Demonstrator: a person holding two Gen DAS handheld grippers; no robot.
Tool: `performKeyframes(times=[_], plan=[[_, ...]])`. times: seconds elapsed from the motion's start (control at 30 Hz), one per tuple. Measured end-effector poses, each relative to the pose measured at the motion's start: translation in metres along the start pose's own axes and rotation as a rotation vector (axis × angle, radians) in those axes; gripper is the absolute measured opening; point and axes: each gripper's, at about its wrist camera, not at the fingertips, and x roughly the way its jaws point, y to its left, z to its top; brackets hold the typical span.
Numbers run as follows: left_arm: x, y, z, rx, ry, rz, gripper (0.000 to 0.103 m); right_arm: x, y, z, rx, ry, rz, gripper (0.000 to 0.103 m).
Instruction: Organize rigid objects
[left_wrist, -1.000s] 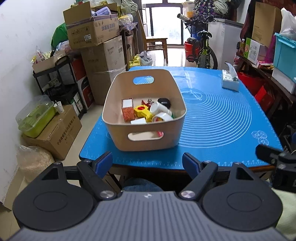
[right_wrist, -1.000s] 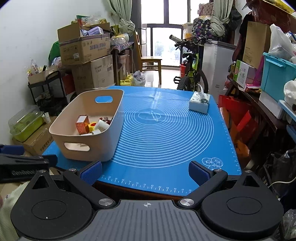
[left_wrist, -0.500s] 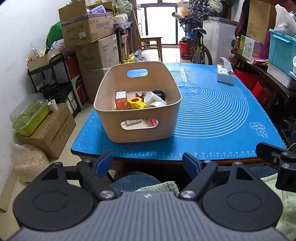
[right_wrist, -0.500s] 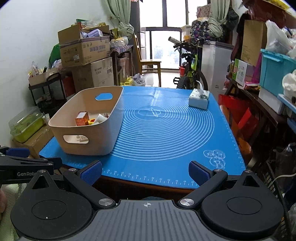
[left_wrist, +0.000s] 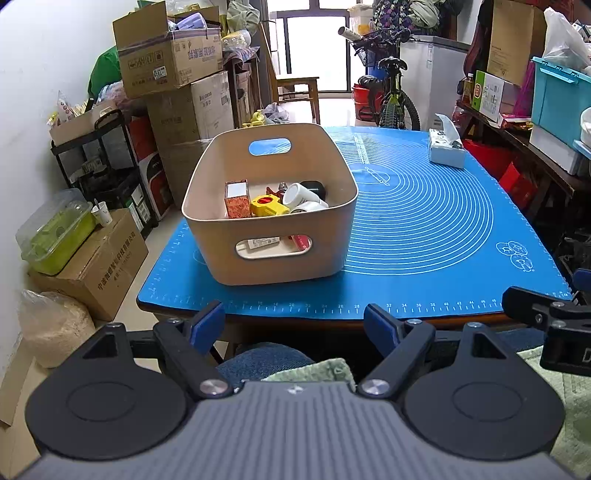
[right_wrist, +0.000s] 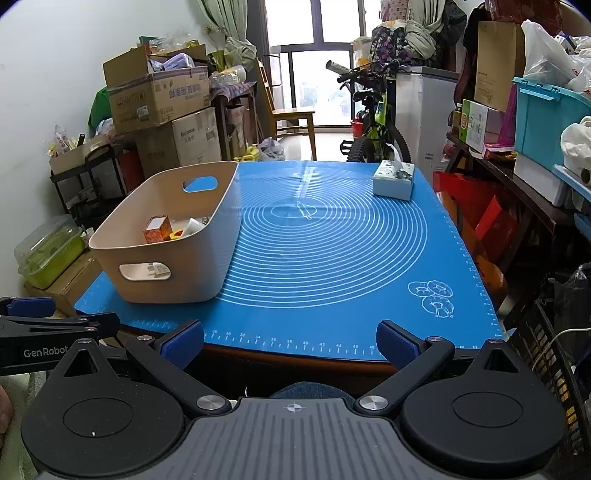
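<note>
We see a crowded room with a white wall (left_wrist: 33, 74) on the left side. Against it stand stacked cardboard boxes (left_wrist: 173, 74) and a black shelf cart (left_wrist: 107, 162). The floor (left_wrist: 136, 295) is pale and has tiles. At the far end, a tall glass door (right_wrist: 306, 85) lets in bright daylight, and green curtains (right_wrist: 218, 18) hang beside it. In front of the door we see a wooden chair (right_wrist: 291, 114) and a bicycle (right_wrist: 373, 122). On the right, a dark shelf (right_wrist: 517, 177) carries a turquoise plastic bin (right_wrist: 546, 118).
</note>
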Motion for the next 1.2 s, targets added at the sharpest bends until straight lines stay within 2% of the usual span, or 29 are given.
performKeyframes(times=[1.2], plan=[[0.0014,0.0008,-0.0008,-0.004,0.003,-0.007,0.083,0.0004,-0.0015,-0.0015,0.004,0.005,-0.005,0.099]])
